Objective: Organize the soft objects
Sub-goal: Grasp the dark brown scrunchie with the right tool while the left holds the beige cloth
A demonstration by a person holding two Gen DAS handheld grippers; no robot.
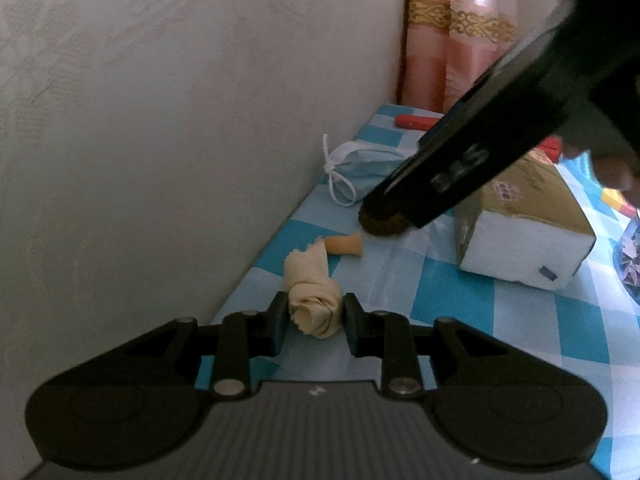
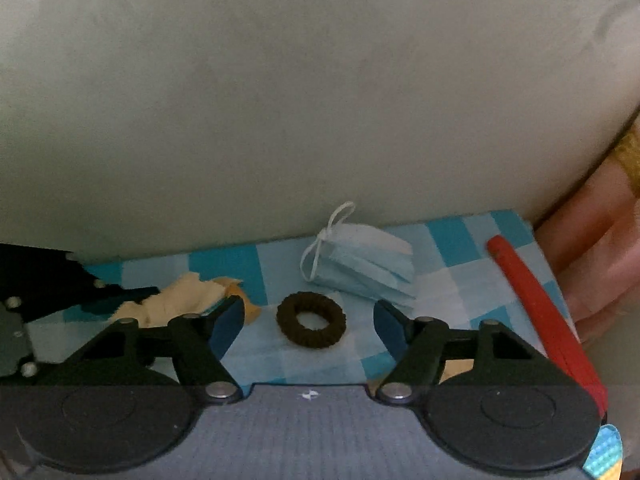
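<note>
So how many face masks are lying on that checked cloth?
1. The blue face mask lies folded by the wall, just beyond the dark hair tie. Others could be hidden outside these views.

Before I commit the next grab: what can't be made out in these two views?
- Left wrist view: brown knitted ring and blue folded face mask partly hidden by the right tongs' black body.
- Right wrist view: red strap cut off behind the tongs; cream rolled cloth partly hidden behind a finger.
</note>
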